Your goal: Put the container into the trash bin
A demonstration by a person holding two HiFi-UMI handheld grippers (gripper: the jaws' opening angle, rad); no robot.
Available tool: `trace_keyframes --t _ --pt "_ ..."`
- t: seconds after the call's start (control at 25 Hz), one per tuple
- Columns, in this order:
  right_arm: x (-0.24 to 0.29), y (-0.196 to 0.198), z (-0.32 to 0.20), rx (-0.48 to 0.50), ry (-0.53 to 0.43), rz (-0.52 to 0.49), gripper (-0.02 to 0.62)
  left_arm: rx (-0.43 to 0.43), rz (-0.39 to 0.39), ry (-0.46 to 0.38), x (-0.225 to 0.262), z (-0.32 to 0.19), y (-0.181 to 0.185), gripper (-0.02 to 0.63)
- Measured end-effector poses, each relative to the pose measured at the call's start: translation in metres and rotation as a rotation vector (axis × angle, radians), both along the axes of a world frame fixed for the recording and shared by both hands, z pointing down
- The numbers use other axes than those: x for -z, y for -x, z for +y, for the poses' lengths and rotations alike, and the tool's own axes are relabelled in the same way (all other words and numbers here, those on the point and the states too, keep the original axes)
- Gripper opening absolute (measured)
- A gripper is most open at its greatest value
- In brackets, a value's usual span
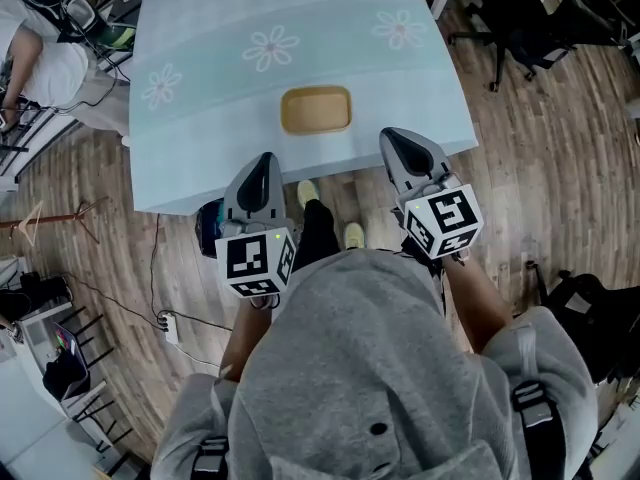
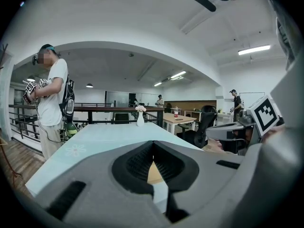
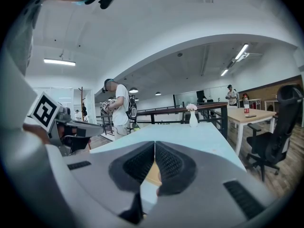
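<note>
Tan container point(image 1: 316, 109) near the table's point(image 1: 200, 128) front edge; left gripper point(image 1: 264, 160) and right gripper point(image 1: 392, 136) jaws together, empty.

A pale blue tabletop point(image 1: 220, 118) printed with white daisies point(image 1: 271, 47) fills the upper centre of the head view, above a wood-plank floor point(image 1: 540, 168). A black office chair point(image 1: 520, 23) sits at upper right, and a person point(image 1: 40, 63) in a white shirt at upper left. In the right gripper view, a white vase point(image 3: 193, 115) of flowers stands at the tabletop's far end.
</note>
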State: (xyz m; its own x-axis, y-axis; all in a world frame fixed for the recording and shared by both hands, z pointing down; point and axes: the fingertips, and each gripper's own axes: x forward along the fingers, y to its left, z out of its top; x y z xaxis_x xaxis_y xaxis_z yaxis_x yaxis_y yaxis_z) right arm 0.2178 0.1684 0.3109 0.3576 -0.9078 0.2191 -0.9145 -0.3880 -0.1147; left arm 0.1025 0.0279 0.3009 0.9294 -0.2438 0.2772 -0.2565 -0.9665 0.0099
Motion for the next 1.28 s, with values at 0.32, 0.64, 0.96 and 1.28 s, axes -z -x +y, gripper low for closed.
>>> trace_keyframes --t 0.32,0.64,0.96,1.28 --pt "-0.007 -0.023 -0.031 -0.026 0.026 -0.016 0.026 -0.048 -0.024 0.023 -0.011 -0.032 -0.032 0.02" --pt "-0.01 -0.051 -0.061 -0.067 0.049 -0.03 0.026 -0.117 -0.042 0.036 -0.016 -0.064 -0.072 0.02" --pt "-0.011 -0.066 -0.086 -0.101 0.068 -0.03 0.026 -0.185 -0.057 0.04 -0.022 -0.088 -0.096 0.02" --pt "-0.01 -0.086 -0.096 -0.154 0.076 -0.028 0.026 -0.345 -0.105 0.029 -0.033 -0.086 -0.126 0.021"
